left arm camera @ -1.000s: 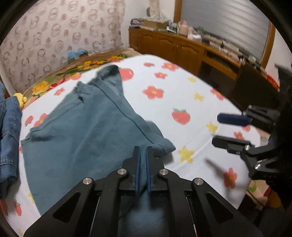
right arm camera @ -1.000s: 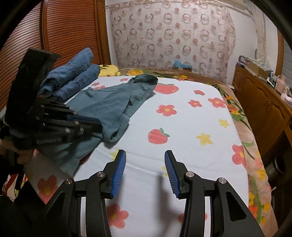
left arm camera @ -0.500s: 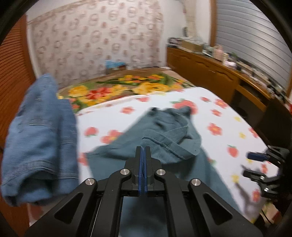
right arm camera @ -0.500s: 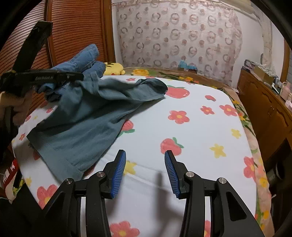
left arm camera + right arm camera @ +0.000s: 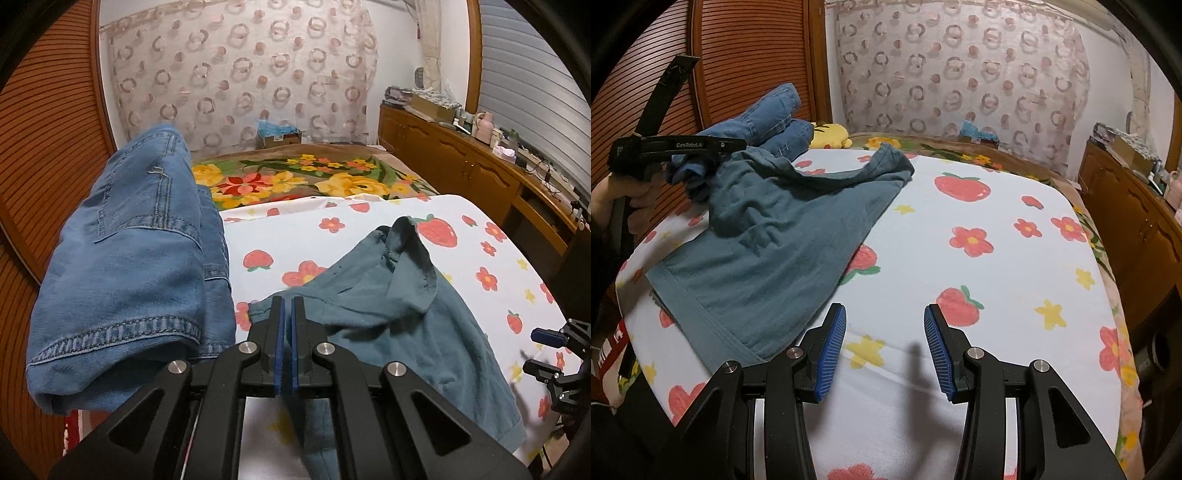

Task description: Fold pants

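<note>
While reading "GenRobot.AI", the left tongs (image 5: 713, 147) pinch teal pants (image 5: 768, 251).

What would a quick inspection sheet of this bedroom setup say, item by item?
Surface: bed sheet, white with strawberries and flowers, over a floral blanket.
Job's things: teal pants, rumpled, one edge lifted off the sheet.
Clutter: blue jeans piled at the sheet's left; yellow plush toy behind them.
Grippers: left claw shut on the teal pants; right claw open above bare sheet, holding nothing.
Cables: thin wires on the cabinet top.
Surroundings: wooden cabinet with boxes and bottles, ring-patterned curtain, slatted wooden panel.
</note>
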The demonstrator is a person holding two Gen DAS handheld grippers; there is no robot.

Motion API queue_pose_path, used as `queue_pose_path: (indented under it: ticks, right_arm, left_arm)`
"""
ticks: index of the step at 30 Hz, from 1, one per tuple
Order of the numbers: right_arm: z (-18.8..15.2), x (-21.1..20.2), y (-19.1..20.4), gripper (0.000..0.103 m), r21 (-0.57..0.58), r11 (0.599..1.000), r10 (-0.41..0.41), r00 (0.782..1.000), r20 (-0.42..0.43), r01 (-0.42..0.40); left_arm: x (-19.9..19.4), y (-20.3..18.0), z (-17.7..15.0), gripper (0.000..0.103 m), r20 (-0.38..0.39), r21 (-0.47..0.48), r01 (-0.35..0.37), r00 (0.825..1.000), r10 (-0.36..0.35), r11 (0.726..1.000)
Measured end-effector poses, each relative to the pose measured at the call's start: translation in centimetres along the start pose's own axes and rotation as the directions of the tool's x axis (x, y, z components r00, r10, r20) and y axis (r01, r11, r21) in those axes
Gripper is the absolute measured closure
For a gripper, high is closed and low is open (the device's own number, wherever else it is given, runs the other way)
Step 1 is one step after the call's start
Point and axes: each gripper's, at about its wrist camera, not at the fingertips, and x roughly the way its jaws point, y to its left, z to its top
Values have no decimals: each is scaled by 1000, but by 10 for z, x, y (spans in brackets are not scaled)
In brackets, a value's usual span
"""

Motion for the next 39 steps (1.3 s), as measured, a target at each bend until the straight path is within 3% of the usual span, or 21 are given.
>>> queue_pose_path:
  ticks: [4, 8, 20, 28, 35, 39]
  right_arm:
    - [6, -1, 1, 57, -14, 1000, 2, 1000, 6, -2]
    - [15, -1, 4, 57, -30, 1000, 4, 1000, 16, -4]
    - [61, 35, 2, 57, -53, 998, 31, 999, 14, -30]
    - [99, 82, -11, 57, -10, 998, 66, 998, 9, -66]
    - [123, 124, -14, 57, -27, 995, 98, 995, -22, -98]
    - [136, 147, -15, 57, -27, 991, 126, 991, -51, -128]
  left_arm:
    - [-3, -1, -3, 90, 1, -9, 36, 999, -36, 999]
    - [-8, -8, -10, 55, 18, -3, 57, 998, -57, 998]
    - [-1, -14, -33, 54, -15, 10, 85, 996, -85, 996]
    - [6, -13, -23, 54, -18, 40, 89, 996, -88, 995]
    - [35, -16, -10, 68, -71, 65, 95, 993, -90, 993]
    - [53, -17, -11, 68, -116, 64, 118, 987, -110, 991]
